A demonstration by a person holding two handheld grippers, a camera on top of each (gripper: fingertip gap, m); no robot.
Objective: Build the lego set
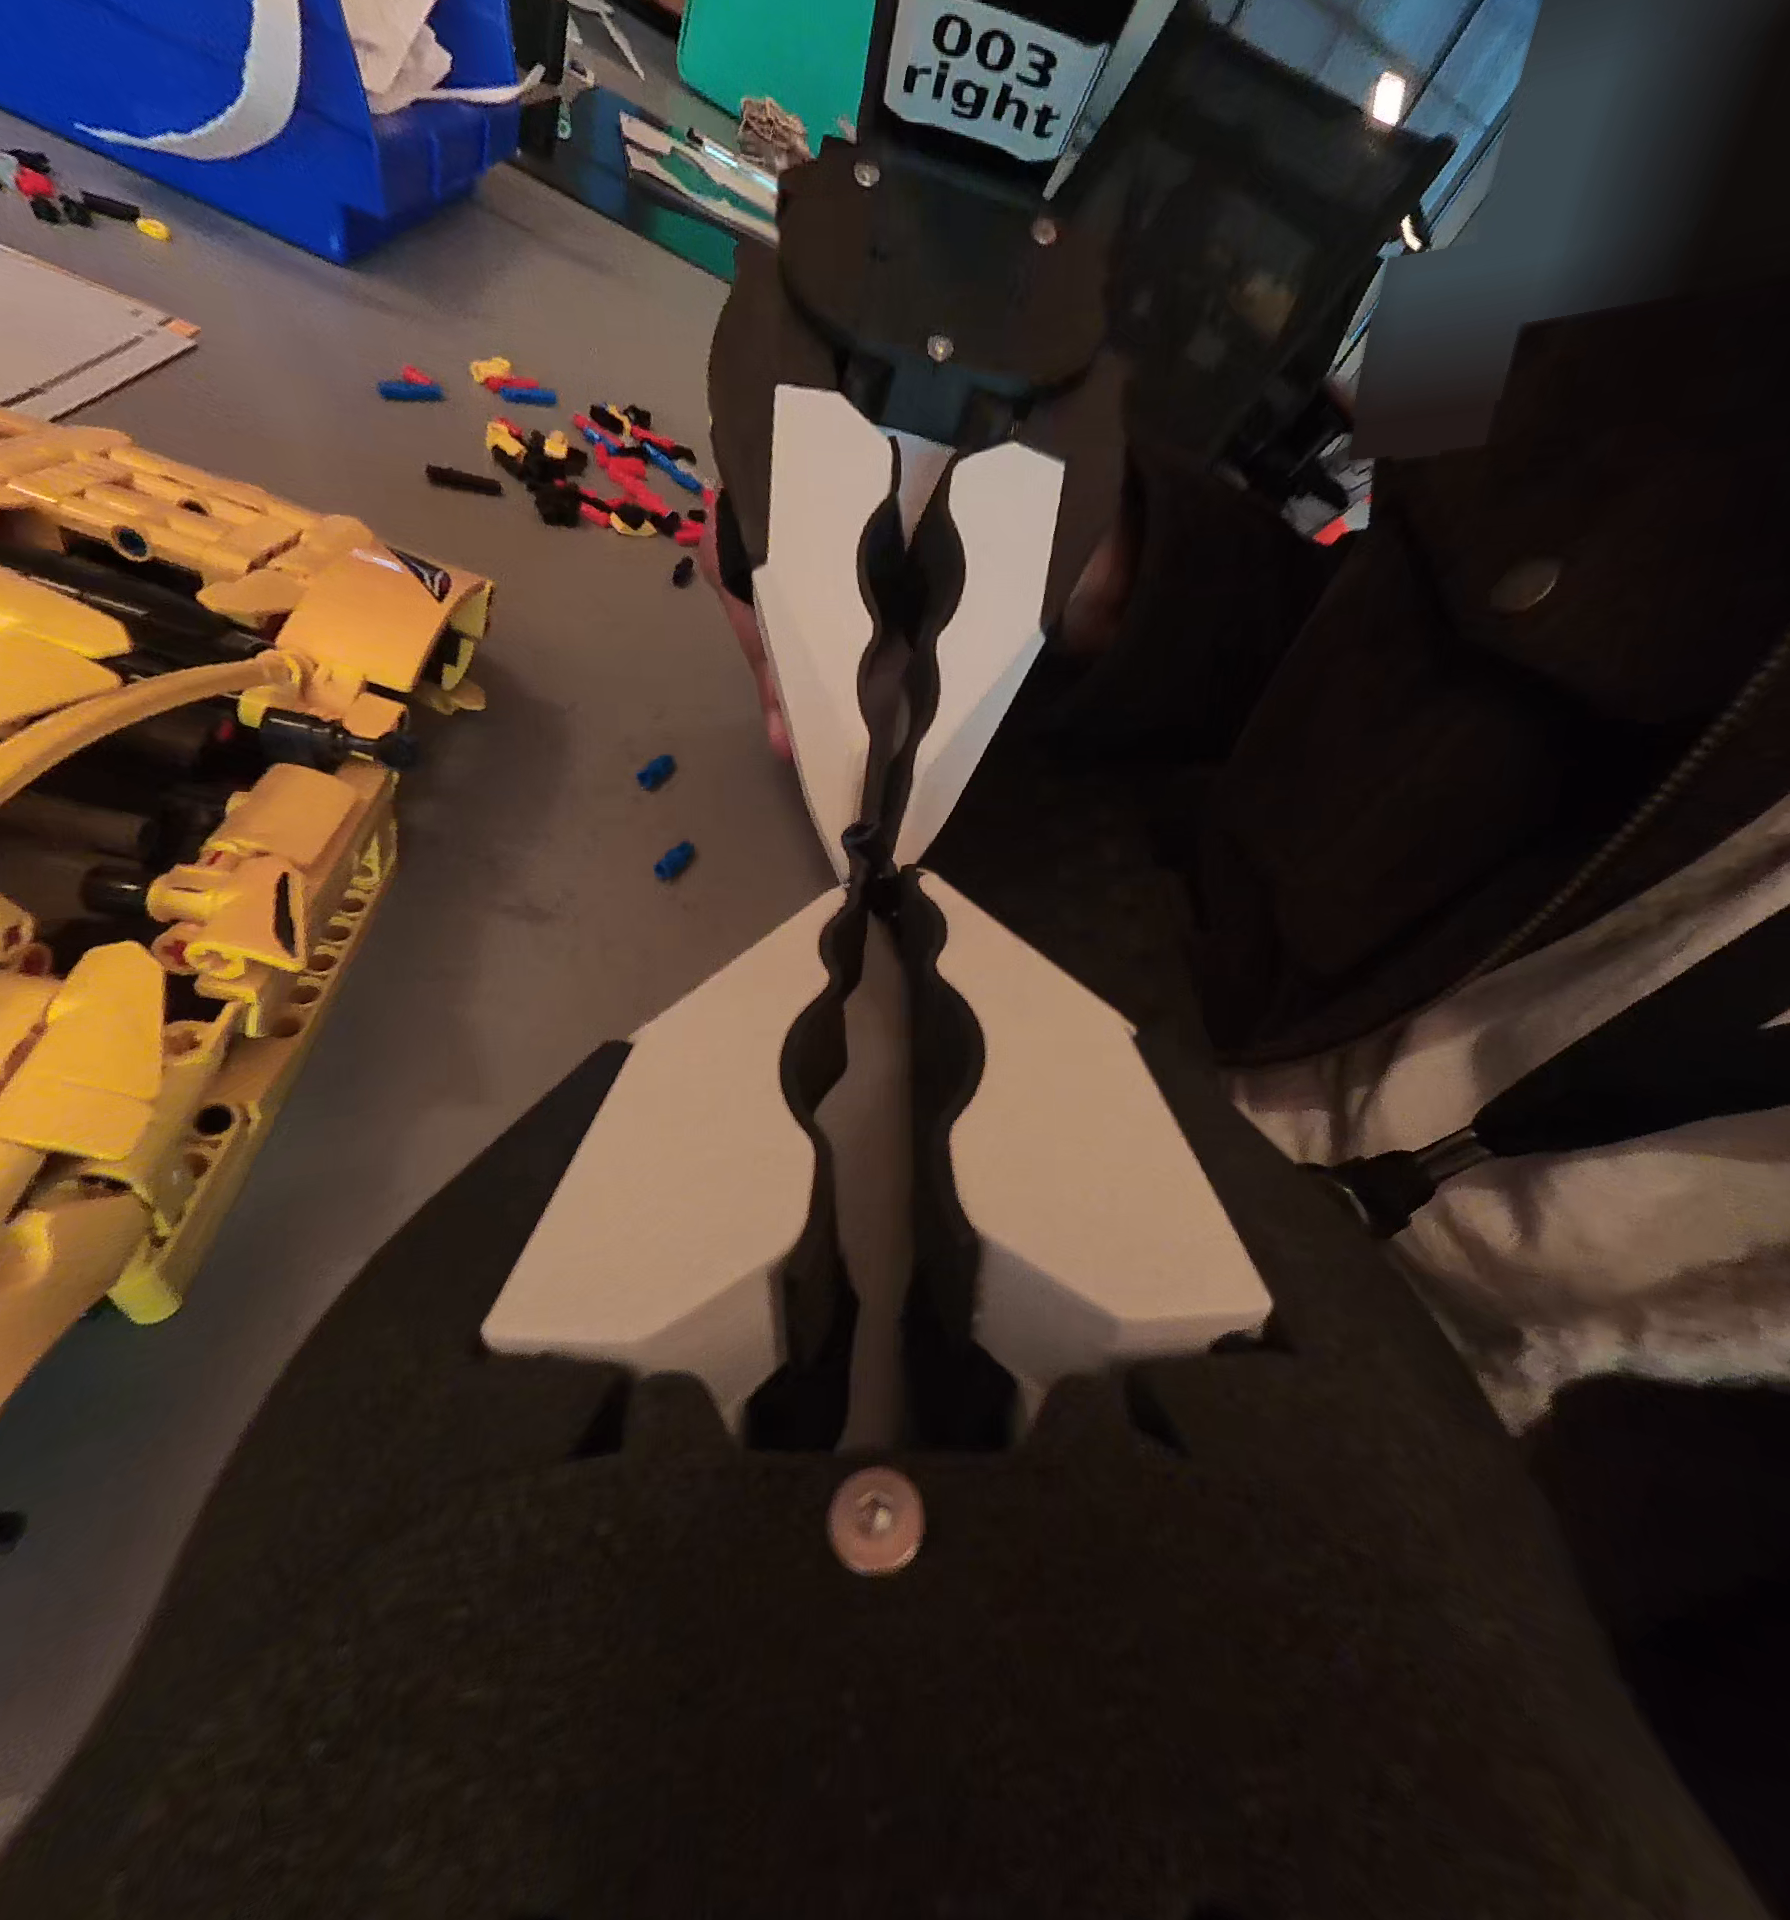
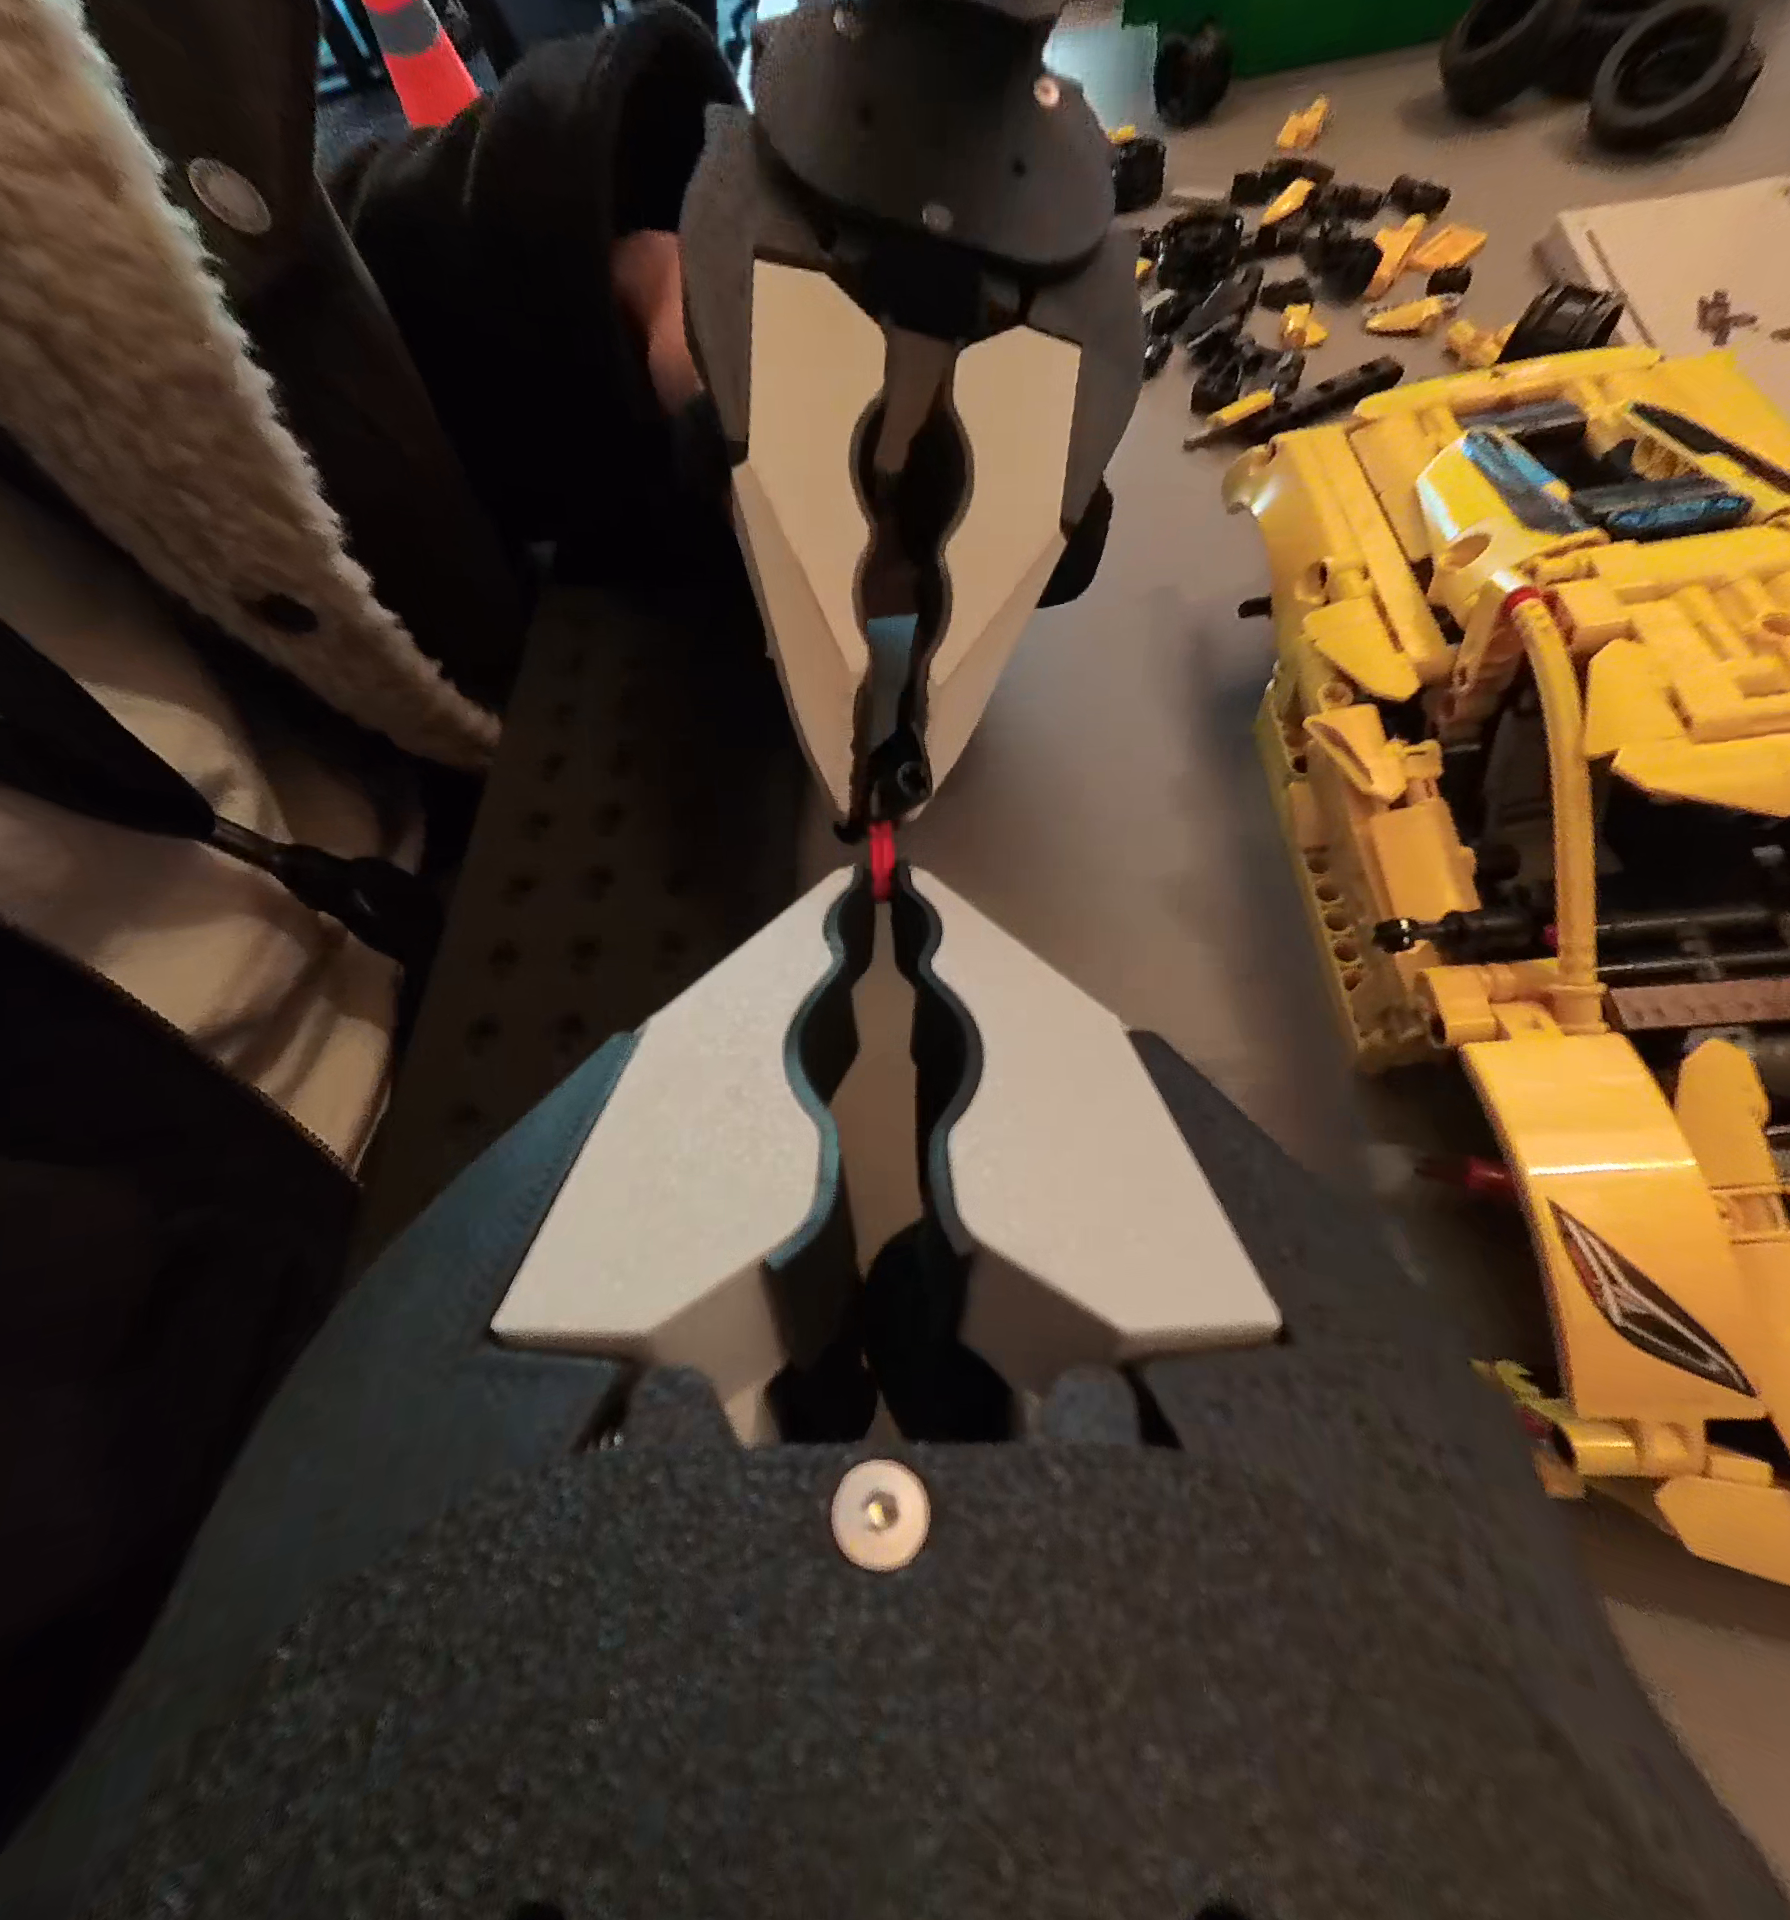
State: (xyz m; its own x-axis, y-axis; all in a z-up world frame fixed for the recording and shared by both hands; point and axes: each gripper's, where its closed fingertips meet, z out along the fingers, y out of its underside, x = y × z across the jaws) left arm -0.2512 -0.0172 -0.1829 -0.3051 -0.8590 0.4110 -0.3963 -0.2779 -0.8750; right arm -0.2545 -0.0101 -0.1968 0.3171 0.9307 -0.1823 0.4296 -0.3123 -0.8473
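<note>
We hold the two grippers tip to tip above the near edge of the table, and the reason seems plain: two small parts are being mated in mid-air. In the right wrist view our right gripper (image 2: 875,883) has its fingers drawn nearly together on a slim red pin (image 2: 880,854), which points straight at the left gripper (image 2: 896,795). That one is likewise pinched nearly closed, on a small black connector (image 2: 903,777) with a round hole facing the pin. From the left wrist view the left gripper (image 1: 878,896) meets the right gripper (image 1: 868,844) at the same spot, but there the parts read only as a dark smudge, so we cannot tell whether the pin has entered the hole or merely touches it.

The yellow car model (image 2: 1556,831) sits well apart on the grey table (image 1: 558,665), partly built (black inner beams show through the gaps in its panels). Loose red, blue and black pins (image 1: 600,468) lie beyond it in one view, and black and yellow pieces (image 2: 1286,281) and black tyres (image 2: 1618,62) in the other. Nothing stands between the tips; a person's fleece-lined jacket (image 2: 143,343) crowds close beside them.
</note>
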